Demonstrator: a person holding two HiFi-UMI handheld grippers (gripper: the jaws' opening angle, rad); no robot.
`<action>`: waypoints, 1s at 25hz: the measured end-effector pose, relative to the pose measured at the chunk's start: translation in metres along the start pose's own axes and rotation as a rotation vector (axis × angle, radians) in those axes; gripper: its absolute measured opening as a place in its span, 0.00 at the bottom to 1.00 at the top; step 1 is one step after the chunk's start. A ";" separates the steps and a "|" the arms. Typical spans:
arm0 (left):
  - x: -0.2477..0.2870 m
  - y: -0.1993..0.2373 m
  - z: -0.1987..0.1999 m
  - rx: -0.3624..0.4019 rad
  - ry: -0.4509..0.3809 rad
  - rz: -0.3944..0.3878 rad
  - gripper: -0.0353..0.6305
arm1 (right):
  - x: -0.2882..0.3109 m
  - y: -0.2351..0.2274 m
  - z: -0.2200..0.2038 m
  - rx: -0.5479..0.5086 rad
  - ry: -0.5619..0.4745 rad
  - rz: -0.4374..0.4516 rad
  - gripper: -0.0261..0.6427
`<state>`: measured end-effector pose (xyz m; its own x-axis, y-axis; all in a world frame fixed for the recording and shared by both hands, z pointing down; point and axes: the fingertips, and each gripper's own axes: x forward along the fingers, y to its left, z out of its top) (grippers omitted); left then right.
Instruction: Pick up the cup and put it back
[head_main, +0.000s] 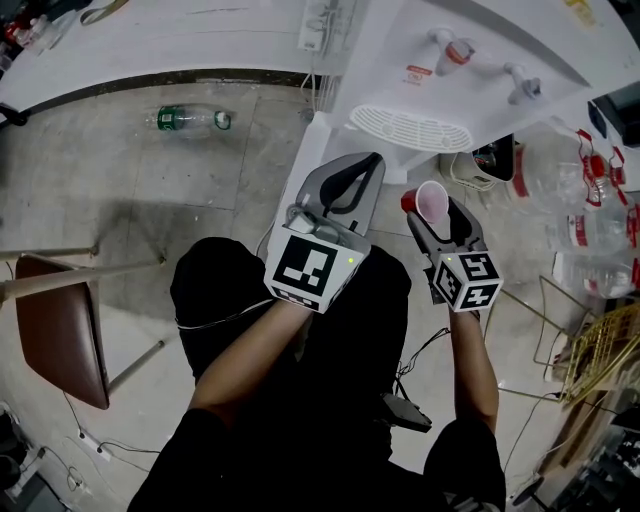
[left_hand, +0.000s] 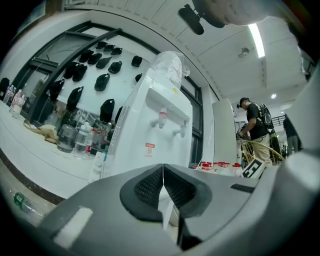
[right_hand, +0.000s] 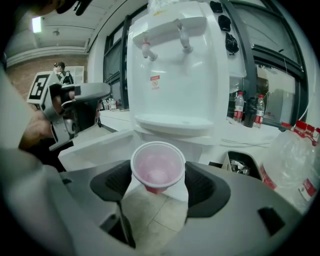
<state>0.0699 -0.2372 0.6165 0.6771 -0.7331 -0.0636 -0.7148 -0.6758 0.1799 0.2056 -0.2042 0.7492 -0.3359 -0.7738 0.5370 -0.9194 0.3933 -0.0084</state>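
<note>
A white water dispenser (head_main: 390, 60) stands close by, with a red tap (head_main: 456, 50) and a second tap (head_main: 521, 84) side by side above its slotted drip tray (head_main: 412, 128). A green-labelled plastic bottle (head_main: 190, 119) lies on its side on the tiled floor (head_main: 130, 170), well apart from the dispenser. A chair with a brown seat (head_main: 60, 330) stands off to the left. Right of the dispenser, large clear water jugs (head_main: 575, 200) crowd together near a yellow wire rack (head_main: 600, 345). Small bottles (left_hand: 70, 137) stand on a white tabletop (left_hand: 35, 157). Black items (left_hand: 102, 81) hang in rows on the wall above; what they are I cannot tell. Farther off stands a person in dark clothes (left_hand: 254, 127).
</note>
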 end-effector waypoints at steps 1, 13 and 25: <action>0.001 -0.001 0.001 0.002 -0.001 -0.005 0.06 | -0.004 0.001 0.004 -0.001 -0.001 0.003 0.52; 0.010 -0.009 -0.006 -0.014 0.003 -0.031 0.06 | -0.038 0.000 0.074 -0.093 -0.100 0.016 0.52; 0.008 -0.014 -0.006 -0.015 0.006 -0.044 0.06 | -0.030 -0.038 0.132 -0.123 -0.177 -0.080 0.52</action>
<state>0.0860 -0.2329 0.6193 0.7089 -0.7023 -0.0657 -0.6817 -0.7061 0.1917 0.2230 -0.2617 0.6221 -0.3035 -0.8760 0.3749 -0.9163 0.3762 0.1375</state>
